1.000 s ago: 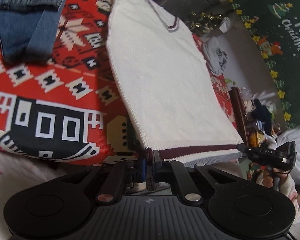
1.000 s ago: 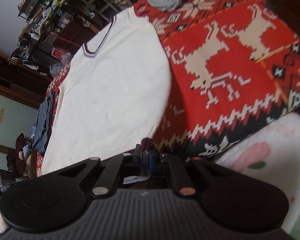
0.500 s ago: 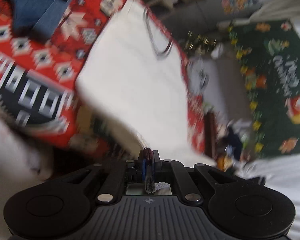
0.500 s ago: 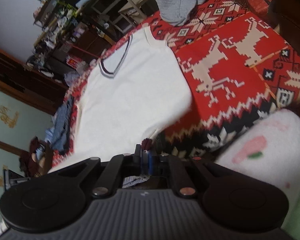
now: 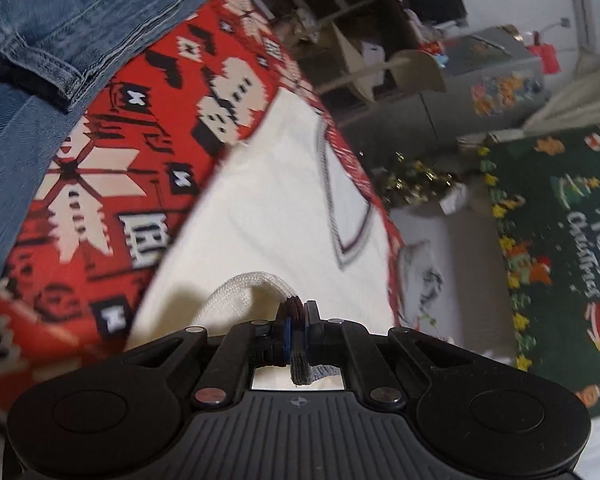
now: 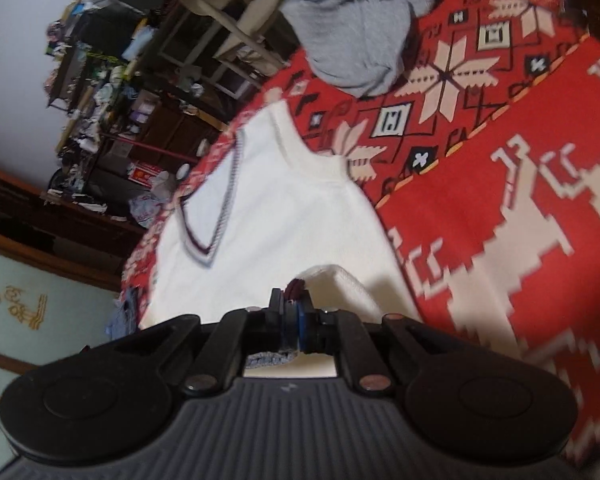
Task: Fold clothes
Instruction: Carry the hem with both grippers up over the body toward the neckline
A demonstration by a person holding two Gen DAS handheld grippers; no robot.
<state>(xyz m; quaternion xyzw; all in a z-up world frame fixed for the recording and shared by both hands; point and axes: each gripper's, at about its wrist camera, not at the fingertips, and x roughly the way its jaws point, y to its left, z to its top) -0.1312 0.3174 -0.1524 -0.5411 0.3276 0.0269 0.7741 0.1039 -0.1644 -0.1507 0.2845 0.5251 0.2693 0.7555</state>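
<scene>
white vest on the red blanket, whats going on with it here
A person is folding the cream knit vest with a handheld gripper in each hand. The left gripper and the right gripper are each shut on the vest's maroon-striped hem, lifted above the body of the garment, whose V-neck end lies flat on the red patterned blanket. Jeans and a grey garment lie nearby on the blanket, not yet handled.

Cream knit vest (image 5: 260,216), maroon-striped V-neck at far end, lies flat; near hem lifted and doubled over it.
</scene>
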